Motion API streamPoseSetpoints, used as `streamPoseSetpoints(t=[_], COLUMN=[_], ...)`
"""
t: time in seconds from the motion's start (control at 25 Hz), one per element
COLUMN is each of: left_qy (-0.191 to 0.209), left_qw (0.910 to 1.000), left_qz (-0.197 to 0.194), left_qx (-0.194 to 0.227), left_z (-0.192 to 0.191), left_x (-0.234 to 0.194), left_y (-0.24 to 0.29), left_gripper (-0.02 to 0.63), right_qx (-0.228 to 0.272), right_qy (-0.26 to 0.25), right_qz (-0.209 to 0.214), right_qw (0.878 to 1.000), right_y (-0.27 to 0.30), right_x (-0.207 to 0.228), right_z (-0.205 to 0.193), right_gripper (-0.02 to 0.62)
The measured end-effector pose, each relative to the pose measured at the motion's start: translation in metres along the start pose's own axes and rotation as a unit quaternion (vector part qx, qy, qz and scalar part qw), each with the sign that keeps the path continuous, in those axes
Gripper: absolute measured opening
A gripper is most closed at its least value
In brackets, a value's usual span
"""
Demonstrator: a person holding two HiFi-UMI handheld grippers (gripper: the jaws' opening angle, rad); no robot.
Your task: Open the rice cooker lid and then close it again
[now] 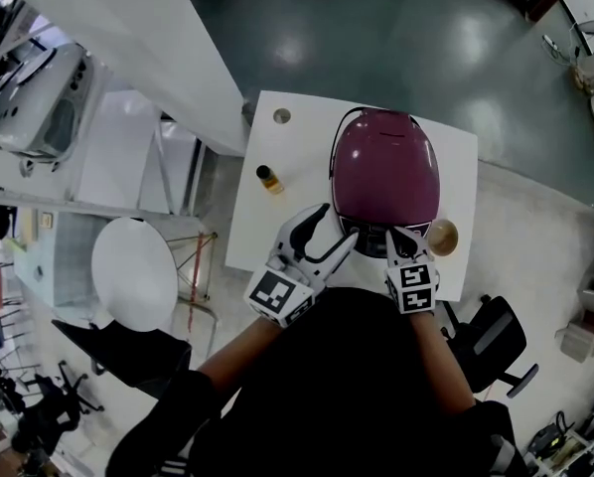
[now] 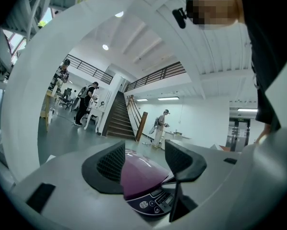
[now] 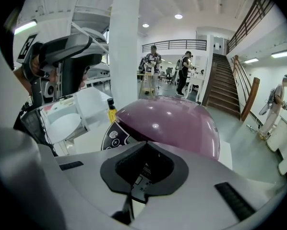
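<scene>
A purple rice cooker (image 1: 384,172) stands on the white table (image 1: 267,237) with its lid down. My left gripper (image 1: 337,229) is open at the cooker's front left, level with it. In the left gripper view the purple dome (image 2: 141,174) and its control panel (image 2: 155,202) show between the spread jaws of my left gripper (image 2: 144,157). My right gripper (image 1: 401,235) is shut and empty, tilted down at the cooker's front edge. The right gripper view has the closed right gripper (image 3: 144,174) just before the lid (image 3: 172,121) and the panel (image 3: 115,134).
A small bottle of yellow liquid (image 1: 268,178) stands left of the cooker. A round tan cup (image 1: 442,237) sits at its right, close to my right gripper. A small round object (image 1: 282,116) lies near the far left corner. An office chair (image 1: 491,341) stands right of the person.
</scene>
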State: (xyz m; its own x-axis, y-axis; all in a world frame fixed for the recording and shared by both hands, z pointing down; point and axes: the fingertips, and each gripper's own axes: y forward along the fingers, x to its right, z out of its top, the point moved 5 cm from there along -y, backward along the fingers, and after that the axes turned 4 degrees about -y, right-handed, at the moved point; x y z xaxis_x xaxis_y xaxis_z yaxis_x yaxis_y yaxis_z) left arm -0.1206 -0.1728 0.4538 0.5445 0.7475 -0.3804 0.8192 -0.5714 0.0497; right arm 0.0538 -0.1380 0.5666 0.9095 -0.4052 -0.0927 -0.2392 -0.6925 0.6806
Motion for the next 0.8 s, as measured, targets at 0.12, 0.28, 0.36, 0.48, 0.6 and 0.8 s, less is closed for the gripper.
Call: streamPoseSetpoints(t=[0.12,0.28,0.36,0.48,0.6,0.8], left_qy=[0.001,0.005,0.002,-0.001,0.0,-0.004], left_qw=[1.0,0.9999,1.0,1.0,1.0,1.0], left_qz=[-0.006,-0.012,-0.007,-0.002,-0.001,-0.002], left_qx=[-0.007,-0.005,-0.001,0.001,0.001,0.0], left_z=[-0.003,-0.003,0.0,0.006,0.007,0.003], left_x=[0.0,0.0,-0.003,-0.007,-0.01,-0.008], left_y=[0.0,0.0,0.0,0.0,-0.001,-0.004], left_gripper=[0.239,0.239,0.239,0.239,0.239,0.239], right_qx=[0.004,0.008,0.01,0.013,0.013,0.015], right_qy=[0.007,0.012,0.021,0.034,0.037,0.049], right_qz=[-0.001,-0.008,-0.007,-0.003,-0.004,-0.012], right_qw=[1.0,1.0,1.0,0.999,0.999,0.999], right_y=[0.001,0.0,0.001,0.002,0.002,0.002], right_x=[0.0,-0.001,0.0,0.002,0.003,0.006], right_z=[0.001,-0.001,-0.002,-0.001,-0.001,-0.002], right_gripper=[0.0,0.0,0.0,0.0,0.0,0.0])
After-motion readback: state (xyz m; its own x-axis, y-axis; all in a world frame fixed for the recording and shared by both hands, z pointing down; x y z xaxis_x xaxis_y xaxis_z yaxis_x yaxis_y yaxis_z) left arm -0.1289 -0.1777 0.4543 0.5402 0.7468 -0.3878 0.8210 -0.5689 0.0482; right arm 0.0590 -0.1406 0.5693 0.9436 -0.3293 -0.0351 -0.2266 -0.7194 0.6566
